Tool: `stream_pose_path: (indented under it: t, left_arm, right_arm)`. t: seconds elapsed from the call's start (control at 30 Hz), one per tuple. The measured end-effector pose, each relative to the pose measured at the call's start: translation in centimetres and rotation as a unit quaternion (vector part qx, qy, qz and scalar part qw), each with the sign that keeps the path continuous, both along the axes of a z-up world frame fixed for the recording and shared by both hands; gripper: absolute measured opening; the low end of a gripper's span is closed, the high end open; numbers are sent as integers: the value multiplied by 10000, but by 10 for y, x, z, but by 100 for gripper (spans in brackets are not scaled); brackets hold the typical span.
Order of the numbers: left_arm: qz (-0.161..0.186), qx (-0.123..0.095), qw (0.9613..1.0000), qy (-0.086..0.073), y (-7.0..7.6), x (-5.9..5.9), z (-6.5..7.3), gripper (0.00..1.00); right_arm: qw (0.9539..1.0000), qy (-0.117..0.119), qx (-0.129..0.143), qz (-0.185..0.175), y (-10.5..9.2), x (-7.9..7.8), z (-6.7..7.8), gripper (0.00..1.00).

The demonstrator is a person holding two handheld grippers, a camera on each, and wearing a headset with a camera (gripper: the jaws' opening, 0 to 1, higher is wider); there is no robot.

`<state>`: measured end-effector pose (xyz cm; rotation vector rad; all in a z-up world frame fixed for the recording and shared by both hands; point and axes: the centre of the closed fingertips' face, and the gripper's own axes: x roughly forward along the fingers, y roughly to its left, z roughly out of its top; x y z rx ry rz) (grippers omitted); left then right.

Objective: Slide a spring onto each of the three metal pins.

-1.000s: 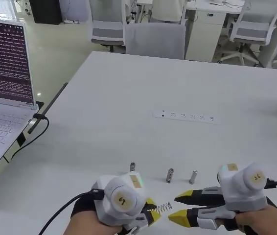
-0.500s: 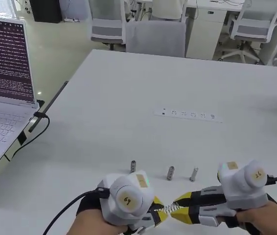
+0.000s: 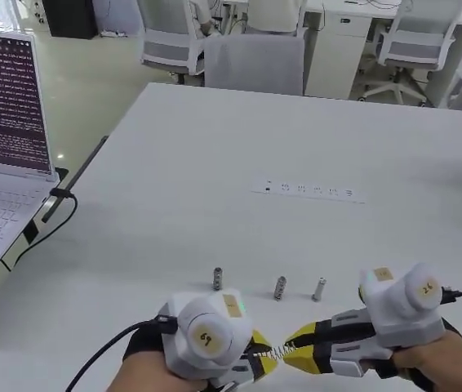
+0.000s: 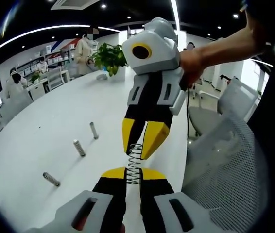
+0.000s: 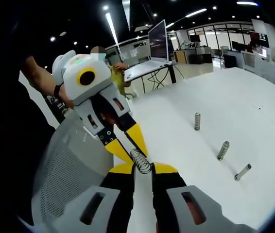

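The spring [image 4: 134, 162] is clamped at opposite ends by the left gripper [image 4: 133, 174] and the right gripper [image 5: 143, 169].

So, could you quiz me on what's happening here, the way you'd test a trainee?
1. True or false: the spring lies on the table.
2. How many metal pins stand on the table? A two, B three, C five.
3. Fill in: in the head view, the pin that looks bare of a spring is the ___ one.
Key: 1 false: the left gripper and the right gripper each clamp one end, off the table. 2 B. 3 rightmost: the rightmost pin looks smooth.
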<state>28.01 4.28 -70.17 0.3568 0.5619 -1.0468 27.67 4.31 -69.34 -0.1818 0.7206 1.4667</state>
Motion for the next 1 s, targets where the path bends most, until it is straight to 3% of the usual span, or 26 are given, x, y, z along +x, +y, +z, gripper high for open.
stream_pose_path:
  t: [0.4, 0.7, 1.0]
  left_arm:
    - [-100, -74, 9999, -38, -3, -1, -1, 2]
    - [-137, 10, 9999, -84, -3, 0, -6, 3]
    - [-76, 130, 9999, -22, -4, 3, -16, 3]
  right_arm:
    - [9994, -135, -234, 199, -1, -1, 0, 9]
    - [9975, -274, -545, 353, 2, 0, -2, 9]
    - [9960, -351, -714, 405, 2, 2, -2, 9]
